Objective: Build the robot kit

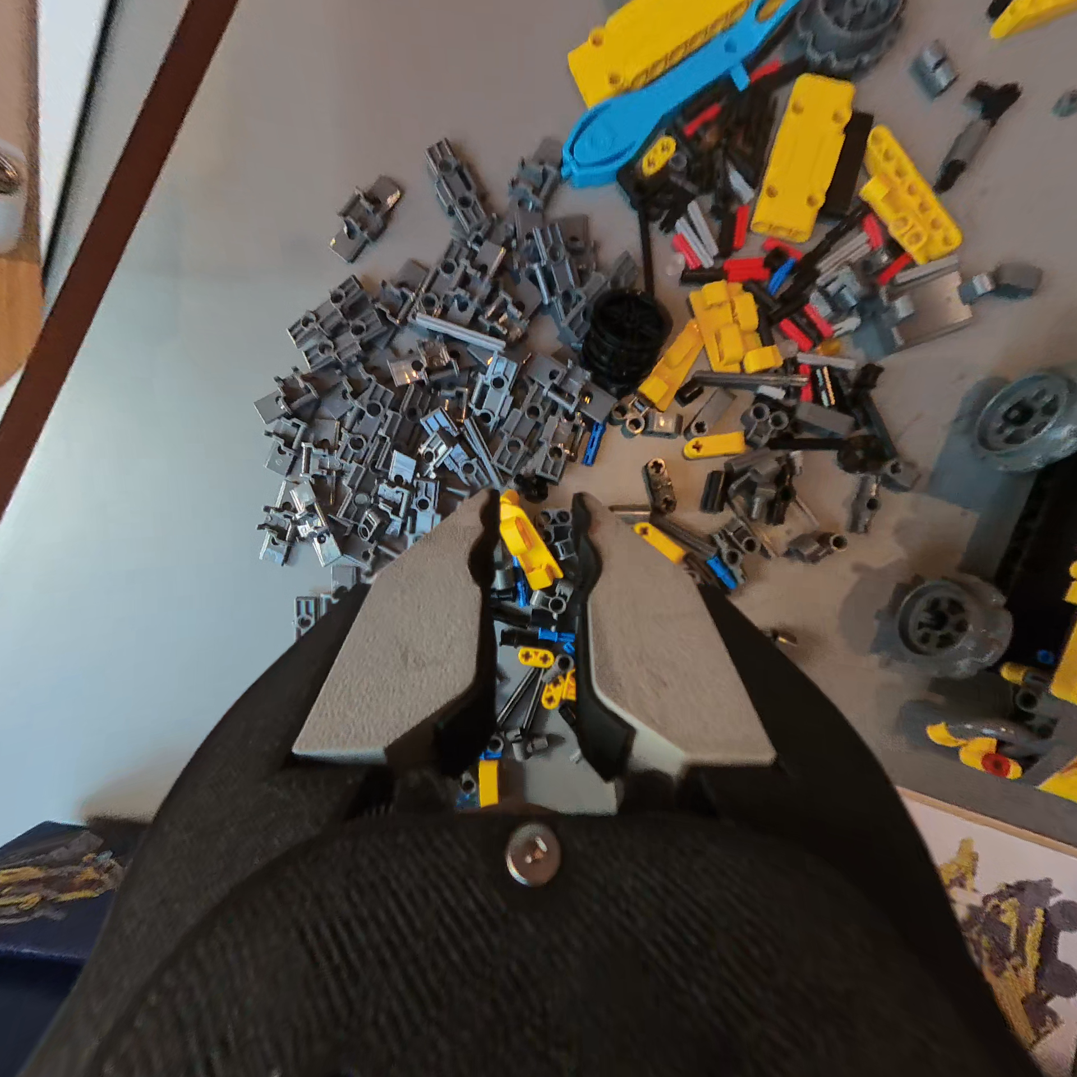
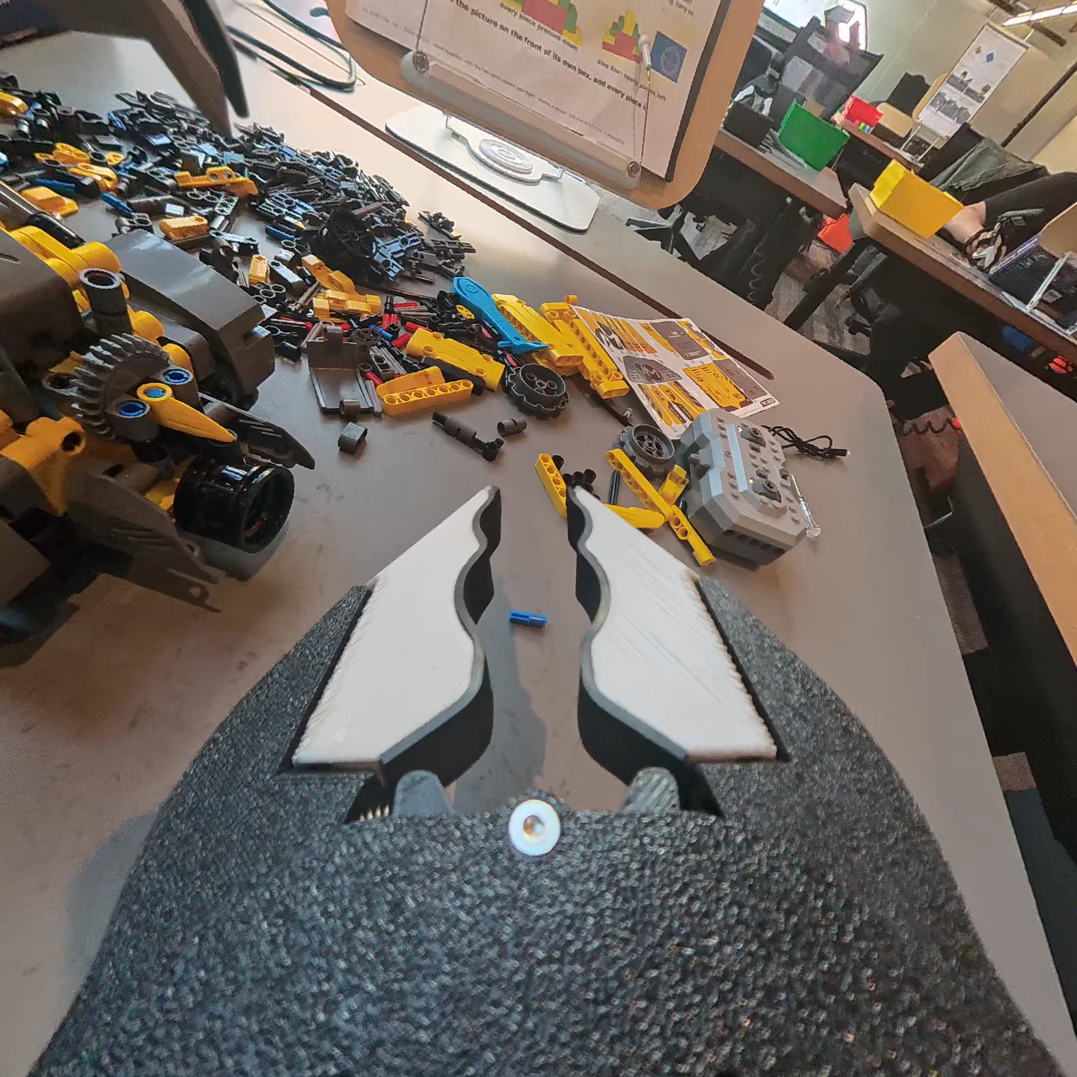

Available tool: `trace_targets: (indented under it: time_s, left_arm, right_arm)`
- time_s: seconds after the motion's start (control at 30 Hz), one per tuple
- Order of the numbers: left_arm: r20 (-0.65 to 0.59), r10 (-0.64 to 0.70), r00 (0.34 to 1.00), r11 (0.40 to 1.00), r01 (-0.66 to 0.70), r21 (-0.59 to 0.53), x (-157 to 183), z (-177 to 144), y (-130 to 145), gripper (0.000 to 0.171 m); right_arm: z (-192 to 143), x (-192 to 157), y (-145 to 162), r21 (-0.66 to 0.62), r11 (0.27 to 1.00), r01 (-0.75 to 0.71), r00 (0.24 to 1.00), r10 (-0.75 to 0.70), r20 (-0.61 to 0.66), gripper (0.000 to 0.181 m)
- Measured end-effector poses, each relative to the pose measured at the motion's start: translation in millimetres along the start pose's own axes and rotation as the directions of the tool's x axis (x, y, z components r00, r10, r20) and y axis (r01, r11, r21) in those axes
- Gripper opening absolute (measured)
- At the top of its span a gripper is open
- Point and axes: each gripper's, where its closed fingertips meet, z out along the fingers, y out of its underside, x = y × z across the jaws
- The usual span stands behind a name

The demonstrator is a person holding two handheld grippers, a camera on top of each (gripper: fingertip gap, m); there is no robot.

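Hundreds of loose bricks [image 1: 443, 384] cover the tabletop [image 2: 816, 641]; only one model [image 2: 116, 408] near its left edge looks part-built. Left gripper [image 1: 536, 495] hovers over them, seemingly empty, jaws parted. Right gripper [image 2: 533, 492], jaws apart, straddles a blue pin [image 2: 527, 618].

Surface: grey table [image 2: 670, 757] with a rounded corner.
Left side: heap of grey bricks [image 1: 419, 402], mixed small parts.
Middle: blue separator tool [image 2: 495, 320], sticker sheet [image 2: 687, 361], grey hub [image 2: 740, 489].
Near edge: lone blue pin [image 2: 528, 618].
Far side: monitor stand [image 2: 495, 157].
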Motion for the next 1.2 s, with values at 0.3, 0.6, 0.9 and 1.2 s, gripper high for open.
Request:
trace_targets:
  time_s: [0.3,0.6,0.9,1.2]
  left_arm:
    - [0.003,-0.010,1.000,0.999,0.011,-0.052,-3,19,9,0.020]
    - [-0.021,-0.007,1.000,0.997,0.005,-0.080,-4,39,18,0.013]
    - [-0.018,0.034,0.999,0.996,-0.036,-0.080,-4,33,19,0.006]
    - [-0.031,-0.011,0.999,0.999,0.009,-0.053,-7,30,16,0.022]
  right_arm:
    - [-3,1,-3,0.024,1.000,-0.017,1.000,0.017,0.003,0.019]
    - [-4,2,-4,0.031,0.999,-0.024,1.000,0.024,0.001,0.019]
    - [-1,0,-1,0.011,1.000,-0.010,1.000,0.009,0.007,0.018]
    - [0,1,0,0.003,1.000,-0.007,1.000,0.007,-0.001,0.018]
